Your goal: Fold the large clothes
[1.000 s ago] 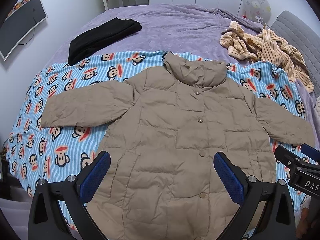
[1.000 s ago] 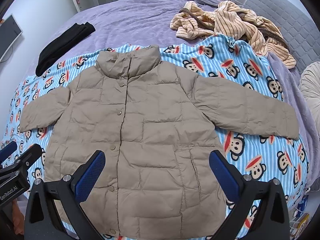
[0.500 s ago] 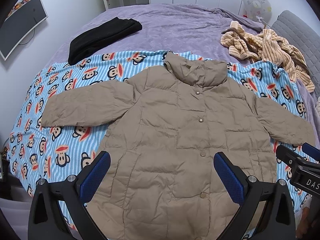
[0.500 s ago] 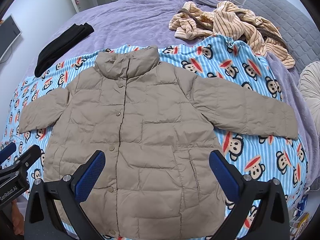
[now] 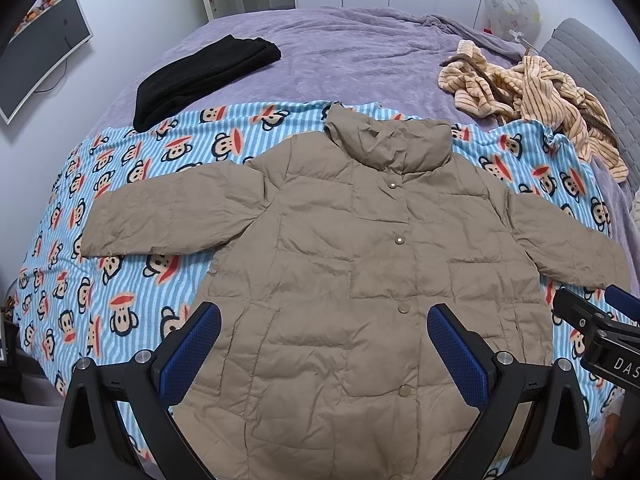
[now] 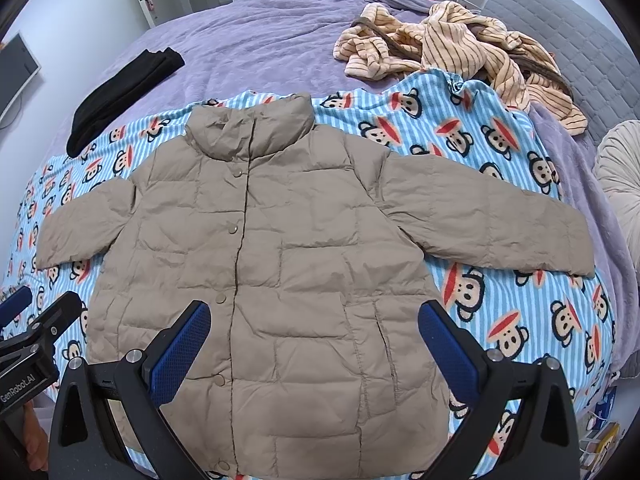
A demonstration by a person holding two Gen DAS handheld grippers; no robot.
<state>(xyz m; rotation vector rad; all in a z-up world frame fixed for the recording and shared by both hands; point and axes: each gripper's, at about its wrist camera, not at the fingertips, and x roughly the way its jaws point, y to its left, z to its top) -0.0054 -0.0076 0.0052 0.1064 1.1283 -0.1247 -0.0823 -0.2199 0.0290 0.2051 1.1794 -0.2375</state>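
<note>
Jacket flat under both open grippers, untouched.

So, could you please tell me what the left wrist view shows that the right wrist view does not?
Only the left wrist view shows the right gripper entering at its right edge, and the whole curved monitor on the wall. Only the right wrist view shows the left gripper at its left edge and a pale round cushion at the right. Both share the tan puffer jacket spread flat on the monkey-print blanket, the black garment, the striped fleece heap, and open grippers holding nothing.
</note>
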